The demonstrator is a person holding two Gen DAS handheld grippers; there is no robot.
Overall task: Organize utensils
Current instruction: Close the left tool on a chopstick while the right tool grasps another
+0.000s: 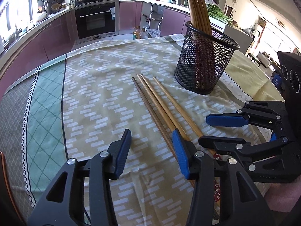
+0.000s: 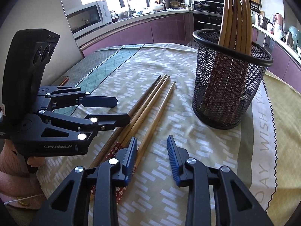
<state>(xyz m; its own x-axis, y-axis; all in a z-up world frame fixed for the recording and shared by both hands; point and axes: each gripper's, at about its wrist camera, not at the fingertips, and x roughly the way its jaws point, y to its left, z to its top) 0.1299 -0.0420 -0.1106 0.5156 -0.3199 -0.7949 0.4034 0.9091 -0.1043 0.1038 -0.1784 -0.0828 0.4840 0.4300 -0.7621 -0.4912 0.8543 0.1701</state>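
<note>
Several wooden chopsticks (image 1: 160, 103) (image 2: 150, 103) lie side by side on the tablecloth, tips pointing away. A black mesh holder (image 1: 205, 62) (image 2: 225, 86) stands upright beyond them to the right, with several more chopsticks (image 1: 197, 5) (image 2: 235, 15) in it. My left gripper (image 1: 151, 136) (image 2: 122, 110) is open low over the cloth; its right finger lies across the handle ends of the chopsticks. My right gripper (image 2: 152, 142) (image 1: 205, 130) is open too, its left finger over the same bundle, with the rightmost chopstick running between its jaws. Neither gripper presses on anything.
The patterned tablecloth (image 1: 94, 94) covers the table to its far edge. A small orange-brown object (image 2: 64, 80) lies near the left edge. A pink sleeve (image 2: 11, 162) holds the left gripper. Kitchen counters, an oven (image 1: 95, 20) and a microwave (image 2: 86, 18) stand behind.
</note>
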